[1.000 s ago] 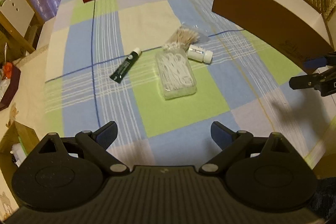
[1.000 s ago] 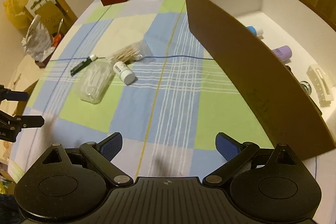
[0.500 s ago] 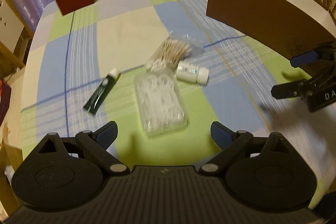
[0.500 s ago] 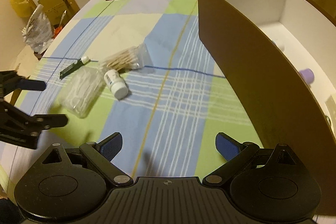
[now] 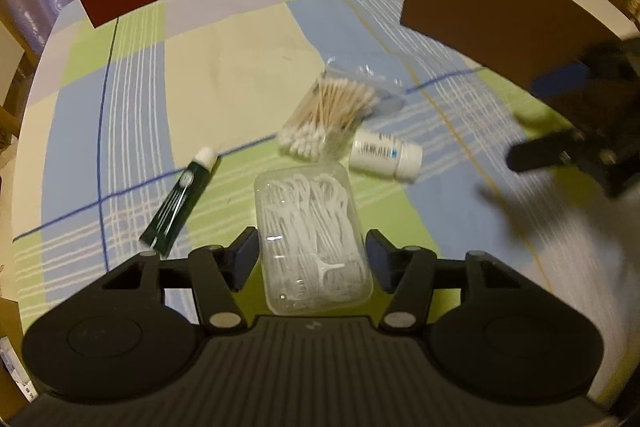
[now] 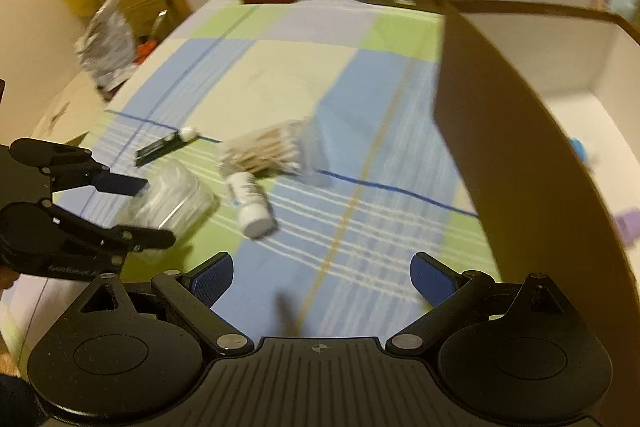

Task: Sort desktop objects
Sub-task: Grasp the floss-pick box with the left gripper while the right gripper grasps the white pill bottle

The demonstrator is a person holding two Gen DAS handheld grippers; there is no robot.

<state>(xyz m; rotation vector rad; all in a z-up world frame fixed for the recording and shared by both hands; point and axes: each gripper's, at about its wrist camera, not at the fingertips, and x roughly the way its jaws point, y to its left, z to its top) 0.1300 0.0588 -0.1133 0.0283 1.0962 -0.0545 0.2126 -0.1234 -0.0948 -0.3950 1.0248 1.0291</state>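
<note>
While the clear box of floss picks point(image 5: 314, 239) lies flat on the bench point(image 5: 240, 59), we have the left gripper point(image 5: 312, 251) straddling it, one blue pad at its nine o'clock side and the other at three o'clock. Those jaws stand wide, a sliver of gap on each side as far as we can tell, so nothing is held yet.

Just beyond the box, at twelve o'clock, sits the bag of cotton swabs point(image 5: 336, 111), touching or nearly touching the white pill bottle point(image 5: 386, 157) at one o'clock; the green tube point(image 5: 180, 201) lies apart at ten o'clock.

We judge the risk to be in the close: the box looks smooth and thin-walled, so a squeeze may flex it or let it squirt forward into the swabs and bottle.

Our right gripper point(image 6: 320, 279) hovers over bare cloth, jaws wide apart and empty, with the brown sorting box point(image 6: 520, 163) at its two o'clock; the pill bottle lies ahead at eleven o'clock.
</note>
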